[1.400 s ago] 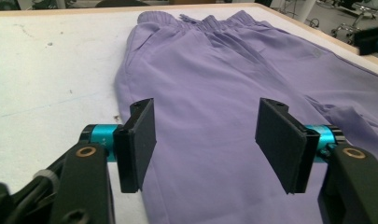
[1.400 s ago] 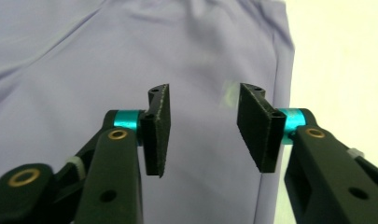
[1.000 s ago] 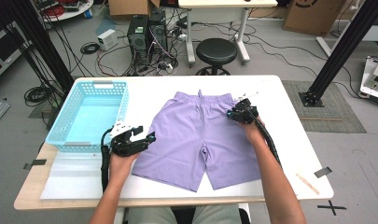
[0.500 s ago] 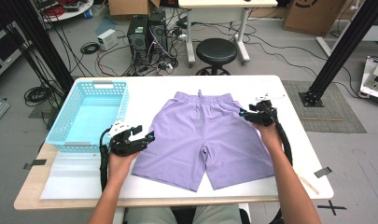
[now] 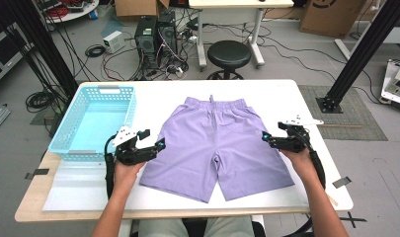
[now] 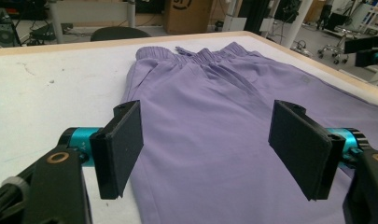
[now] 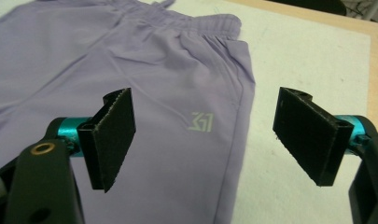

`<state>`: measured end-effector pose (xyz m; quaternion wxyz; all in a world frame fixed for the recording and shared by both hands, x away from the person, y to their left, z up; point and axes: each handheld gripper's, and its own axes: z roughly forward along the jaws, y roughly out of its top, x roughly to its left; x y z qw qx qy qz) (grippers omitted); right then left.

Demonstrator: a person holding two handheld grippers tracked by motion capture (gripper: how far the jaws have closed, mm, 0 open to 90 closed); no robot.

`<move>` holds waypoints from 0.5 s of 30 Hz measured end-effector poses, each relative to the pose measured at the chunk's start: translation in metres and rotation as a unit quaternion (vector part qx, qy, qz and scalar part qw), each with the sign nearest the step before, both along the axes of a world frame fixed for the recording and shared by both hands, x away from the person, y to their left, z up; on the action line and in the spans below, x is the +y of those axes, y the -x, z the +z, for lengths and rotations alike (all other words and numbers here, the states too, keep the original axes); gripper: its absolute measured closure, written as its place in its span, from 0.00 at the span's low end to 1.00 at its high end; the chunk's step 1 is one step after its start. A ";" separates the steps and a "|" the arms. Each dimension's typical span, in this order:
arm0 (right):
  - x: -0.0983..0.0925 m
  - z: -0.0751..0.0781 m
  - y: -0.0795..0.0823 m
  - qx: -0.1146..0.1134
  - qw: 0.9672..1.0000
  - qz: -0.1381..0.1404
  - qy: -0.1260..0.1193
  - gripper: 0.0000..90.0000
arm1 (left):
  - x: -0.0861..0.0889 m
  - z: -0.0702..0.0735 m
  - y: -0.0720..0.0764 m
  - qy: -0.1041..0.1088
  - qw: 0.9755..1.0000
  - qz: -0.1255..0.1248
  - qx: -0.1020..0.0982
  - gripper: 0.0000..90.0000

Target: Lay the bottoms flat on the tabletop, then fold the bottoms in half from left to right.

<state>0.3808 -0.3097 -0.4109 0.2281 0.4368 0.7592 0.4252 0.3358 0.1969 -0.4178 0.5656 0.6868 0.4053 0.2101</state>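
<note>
Purple shorts (image 5: 217, 143) lie flat in middle of worktop (image 5: 286, 94), waistband toward far edge. Left tool (image 5: 155, 146) at shorts' left edge, jaws apart, just been opening, nothing gripped. Right tool (image 5: 265, 138) at shorts' right edge, jaws apart, just been opening, nothing gripped. Right gripper view shows small logo (image 7: 200, 122) on shorts. High view shows blue basket (image 5: 95, 123) near worktop's left edge.
</note>
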 end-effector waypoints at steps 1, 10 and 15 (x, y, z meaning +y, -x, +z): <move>-0.001 0.001 0.004 -0.005 1.000 0.002 -0.001 0.24 | 0.000 0.000 0.000 0.002 1.000 -0.001 0.000 0.29; -0.002 0.007 0.015 -0.018 1.000 0.016 0.003 0.23 | -0.002 0.001 0.002 -0.006 1.000 -0.002 0.002 0.29; 0.000 0.009 0.017 -0.022 1.000 0.015 0.003 0.23 | -0.003 0.002 0.005 -0.014 1.000 -0.007 0.008 0.29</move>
